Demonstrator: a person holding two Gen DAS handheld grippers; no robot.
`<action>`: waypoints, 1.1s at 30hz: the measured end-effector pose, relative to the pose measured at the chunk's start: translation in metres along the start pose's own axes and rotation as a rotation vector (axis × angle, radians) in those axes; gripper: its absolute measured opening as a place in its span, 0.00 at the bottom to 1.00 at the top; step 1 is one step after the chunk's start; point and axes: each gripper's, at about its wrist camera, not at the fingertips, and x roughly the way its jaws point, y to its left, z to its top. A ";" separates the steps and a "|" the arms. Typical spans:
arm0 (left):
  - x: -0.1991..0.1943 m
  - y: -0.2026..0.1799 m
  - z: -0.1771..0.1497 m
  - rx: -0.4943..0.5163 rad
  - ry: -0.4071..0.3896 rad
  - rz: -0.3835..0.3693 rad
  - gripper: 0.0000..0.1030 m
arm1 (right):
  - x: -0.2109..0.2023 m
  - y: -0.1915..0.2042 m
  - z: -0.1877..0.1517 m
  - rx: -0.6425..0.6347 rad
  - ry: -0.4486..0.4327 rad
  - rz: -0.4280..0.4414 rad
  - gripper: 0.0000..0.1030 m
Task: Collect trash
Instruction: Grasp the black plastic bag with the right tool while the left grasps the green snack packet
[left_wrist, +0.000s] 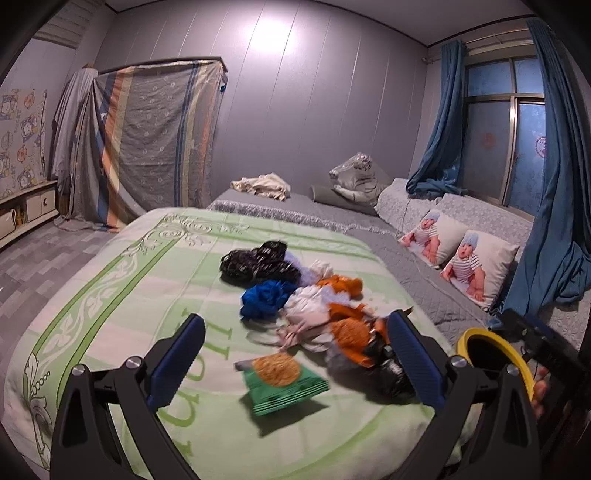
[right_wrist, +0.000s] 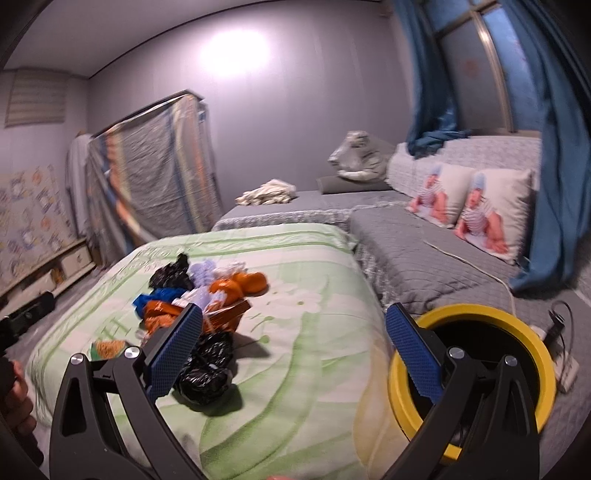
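Left gripper (left_wrist: 295, 363): jaws wide apart, nothing between the pads, held above the near part of the green-and-white blanket (left_wrist: 110, 295). Green snack packet (left_wrist: 282, 384) lies flat on the blanket between the fingers; long axis runs from near-left to far-right in the left wrist view, cracker picture at its far end.

Trash pile (left_wrist: 295, 295) sits on the blanket just beyond the packet. Left to right: black bag (left_wrist: 255, 260) at the far left, blue wad (left_wrist: 266, 297) nearer, white crumpled pieces (left_wrist: 310, 308) in the middle, orange wrappers (left_wrist: 349, 330) to the right. A second black bag (right_wrist: 205, 363) is the nearest piece in the right wrist view.

Right gripper (right_wrist: 293, 354): jaws wide apart, empty, above the blanket's right part. Yellow-rimmed bin (right_wrist: 539, 354) stands just beside the bed's right edge, opening upward, dark inside.

Two pillows (right_wrist: 469, 206) lean against the grey sofa back, far right.
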 end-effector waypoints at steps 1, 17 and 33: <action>0.004 0.006 -0.004 -0.003 0.019 -0.008 0.93 | 0.004 0.002 0.000 -0.012 0.011 0.033 0.92; 0.034 0.023 -0.041 0.153 0.169 -0.064 0.93 | 0.065 0.045 -0.022 -0.216 0.336 0.457 0.92; 0.085 0.026 -0.031 0.154 0.269 -0.178 0.86 | 0.108 0.064 -0.035 -0.298 0.458 0.525 0.78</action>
